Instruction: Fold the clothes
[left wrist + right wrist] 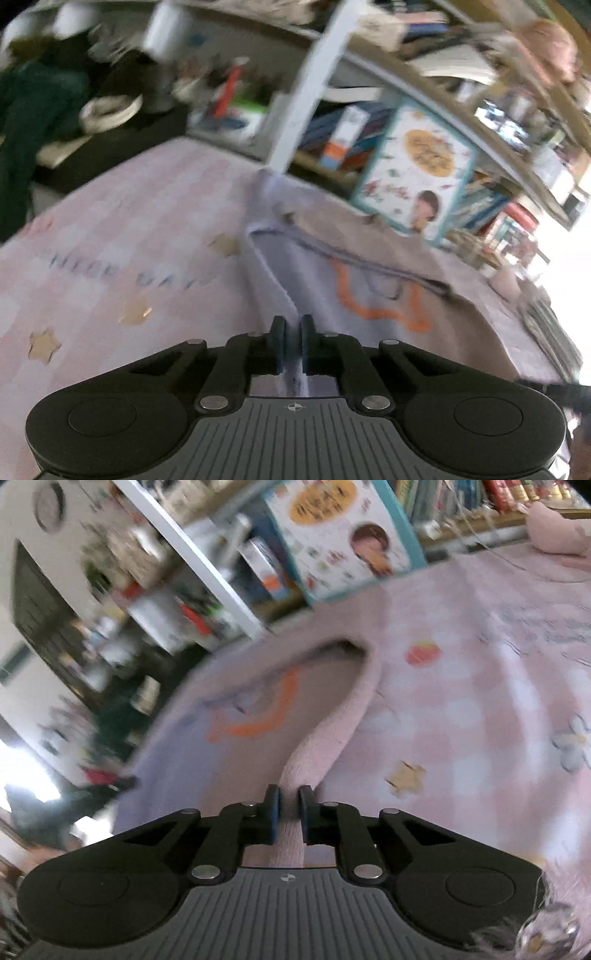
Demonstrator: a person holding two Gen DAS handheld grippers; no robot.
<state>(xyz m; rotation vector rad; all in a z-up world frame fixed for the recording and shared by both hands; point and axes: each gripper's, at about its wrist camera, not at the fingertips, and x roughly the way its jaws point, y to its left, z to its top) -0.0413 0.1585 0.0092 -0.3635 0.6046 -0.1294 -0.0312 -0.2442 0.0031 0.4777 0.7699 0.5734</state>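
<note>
A pale lilac-and-pink soft garment with an orange outlined star print (369, 280) is held stretched above a pink checked bedspread scattered with gold stars (110, 229). An edge of the cloth is pinched between the nearly closed jaws of the left gripper (291, 345), and a rolled pink edge is clamped likewise in the right gripper (289, 814). Both views are smeared, so fast movement is judged likely; a thin hem could be pulled out of either grip by a sharp tug, and the fold would then be laid crooked. If the two edges are not kept level, bunching is to be expected. A crowded bookshelf with a large white, teal-edged picture book (417, 170) stands close behind the bed, and a pink plush object (557, 531) lies at the far side; the cloth could be snagged there.
</note>
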